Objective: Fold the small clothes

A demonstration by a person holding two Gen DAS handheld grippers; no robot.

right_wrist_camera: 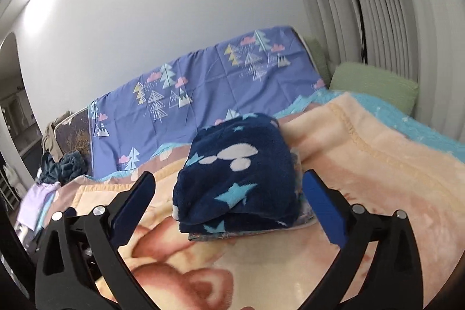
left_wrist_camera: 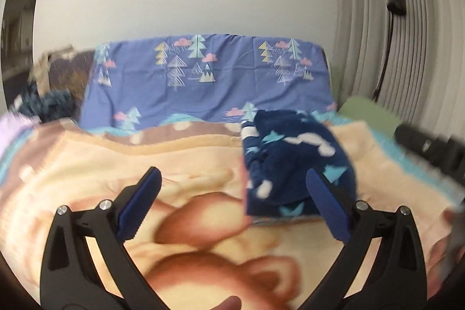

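Note:
A folded navy fleece garment [right_wrist_camera: 235, 179] with pale clouds and blue stars lies on the peach blanket [right_wrist_camera: 363, 164], on top of a thinner folded patterned cloth [right_wrist_camera: 247, 234]. My right gripper [right_wrist_camera: 229, 177] is open, its blue pads wide apart on either side of the pile's near edge and not pressing on it. In the left wrist view the same garment [left_wrist_camera: 290, 159] lies ahead to the right. My left gripper [left_wrist_camera: 232, 175] is open and empty above the blanket [left_wrist_camera: 116, 153], with its right finger [left_wrist_camera: 328, 202] in front of the garment's near corner.
A purple sheet with a tree print [left_wrist_camera: 203, 74] hangs along the back. Loose clothes [right_wrist_camera: 64, 164] are heaped at the far left. Green cushions [right_wrist_camera: 375, 86] sit at the right by a pleated curtain [right_wrist_camera: 392, 19] and a black lamp stand [left_wrist_camera: 389, 28]. A dark blurred object [left_wrist_camera: 427, 147] is at the right edge.

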